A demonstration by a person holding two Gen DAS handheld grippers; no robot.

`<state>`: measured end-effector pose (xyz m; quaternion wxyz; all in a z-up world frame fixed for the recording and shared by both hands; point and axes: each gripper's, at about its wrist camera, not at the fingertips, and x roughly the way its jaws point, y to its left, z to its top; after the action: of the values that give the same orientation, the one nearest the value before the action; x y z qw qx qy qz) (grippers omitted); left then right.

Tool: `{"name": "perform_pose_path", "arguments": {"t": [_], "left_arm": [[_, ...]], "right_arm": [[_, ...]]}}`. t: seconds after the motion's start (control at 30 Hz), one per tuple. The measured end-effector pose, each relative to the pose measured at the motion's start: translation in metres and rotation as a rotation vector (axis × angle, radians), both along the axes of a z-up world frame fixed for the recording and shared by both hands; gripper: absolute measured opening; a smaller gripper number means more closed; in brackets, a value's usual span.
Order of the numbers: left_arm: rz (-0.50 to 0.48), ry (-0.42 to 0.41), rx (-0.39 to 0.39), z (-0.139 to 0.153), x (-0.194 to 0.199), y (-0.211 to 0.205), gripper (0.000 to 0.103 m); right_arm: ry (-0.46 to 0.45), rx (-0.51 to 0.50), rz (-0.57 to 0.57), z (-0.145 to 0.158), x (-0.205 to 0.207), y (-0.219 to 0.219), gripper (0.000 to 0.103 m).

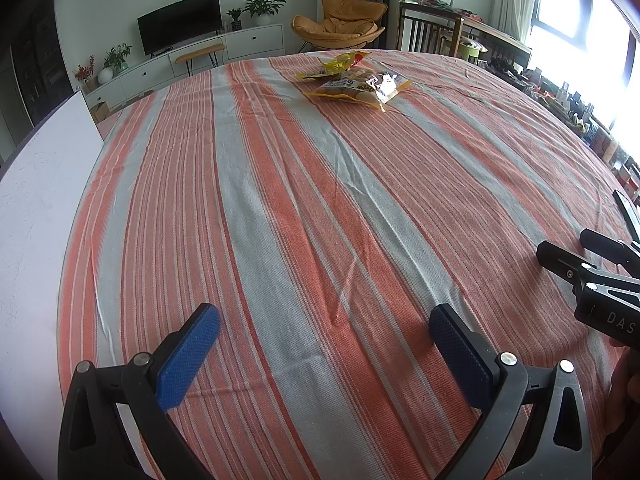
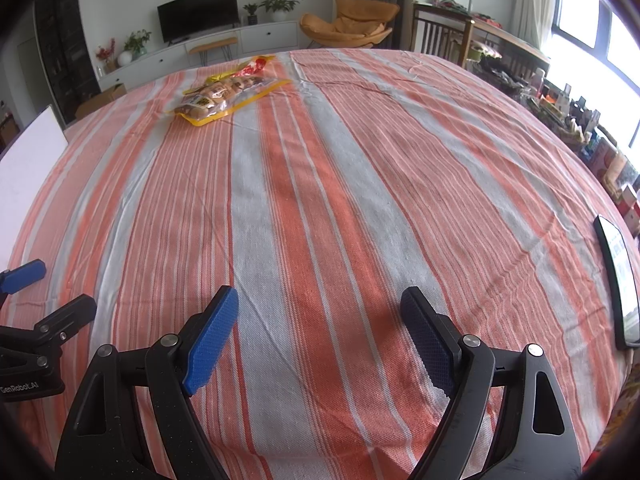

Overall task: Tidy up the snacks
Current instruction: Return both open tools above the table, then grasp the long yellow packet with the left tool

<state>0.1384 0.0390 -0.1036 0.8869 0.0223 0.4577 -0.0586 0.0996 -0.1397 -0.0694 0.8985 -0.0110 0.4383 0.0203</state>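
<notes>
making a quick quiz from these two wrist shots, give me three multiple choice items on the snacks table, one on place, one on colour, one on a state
1. Where do the snack packets lie?
A. far side of the striped cloth
B. between the fingers of the right gripper
C. on the white board

2. What colour edges the clear packet of round snacks?
A. green
B. yellow
C. purple

3. How do the fingers of the left gripper stand?
A. clamped on a packet
B. closed on the cloth
C. spread apart, nothing between them

Key: 1 A, both views show the packets far off toward the cloth's far edge; 2 B, a yellow border frames its clear film; 3 C, only bare cloth shows between the blue pads.
</notes>
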Motion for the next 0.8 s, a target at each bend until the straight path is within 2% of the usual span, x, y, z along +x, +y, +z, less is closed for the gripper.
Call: {"name": "perform_pose_path", "arguments": {"t": [0.13,0.27,0.37,0.5,0.7,0.8], "left_arm": [[-0.010,0.019,-0.007,0.001,0.005,-0.001,0.103],[-0.042,-0.005,-0.071,0.019,0.031,-0.003,0.103],[-0.083,-0.052,-0.099,0.039,0.065,-0.009,0.103],[-0.156,-0.048,-0.057,0.045,0.125,-0.023,0.103],[-0.146,-0.035,-0.060,0.043,0.191,-0.027,0.103],[-0.110,-0.034,-0.109,0.037,0.217,-0.025,0.103]], "right_arm": [[0.000,0.000,0.000,0.000,0.000,0.000,0.086],[0.000,0.000,0.000,0.000,0.000,0.000,0.086],[0.000,0.000,0.000,0.000,0.000,0.000,0.086],[0.000,0.000,0.000,0.000,0.000,0.000,0.087],[0.001,0.000,0.001,0.000,0.000,0.001,0.087],[0.004,-0.001,0.008,0.000,0.000,0.001,0.089]]}}
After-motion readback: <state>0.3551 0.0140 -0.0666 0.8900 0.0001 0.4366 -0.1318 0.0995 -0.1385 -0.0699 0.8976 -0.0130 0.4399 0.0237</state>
